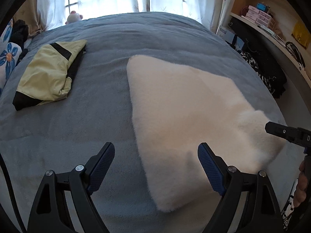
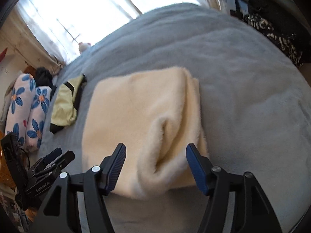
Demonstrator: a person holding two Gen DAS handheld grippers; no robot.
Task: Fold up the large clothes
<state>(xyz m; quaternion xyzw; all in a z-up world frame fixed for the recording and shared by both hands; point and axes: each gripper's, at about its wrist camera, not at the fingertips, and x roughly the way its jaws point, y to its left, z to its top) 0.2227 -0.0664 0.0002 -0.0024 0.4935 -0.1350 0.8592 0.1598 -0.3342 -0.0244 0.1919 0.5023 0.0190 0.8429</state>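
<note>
A folded cream fluffy garment (image 1: 184, 106) lies on the blue-grey bed cover (image 1: 87, 120), its near corner toward me. My left gripper (image 1: 155, 149) hovers open above the garment's left edge, with nothing between its blue pads. Part of the right tool's black frame (image 1: 285, 133) shows over the garment's right corner, with a hand (image 1: 302, 184) below it. In the right wrist view my right gripper (image 2: 156, 149) is open just above a raised fold in the cream garment (image 2: 140, 104); the pads do not press on it. The left tool (image 2: 48, 161) shows at lower left.
A folded yellow-green and black jacket (image 1: 50, 71) lies on the bed's left side. Flower-print pillows (image 2: 29, 112) and dark clothing (image 2: 43, 75) sit beyond it. A plush toy (image 1: 73, 17) stands by the curtained window. Shelves (image 1: 262, 13) and black-and-white fabric (image 1: 258, 73) border the bed's right edge.
</note>
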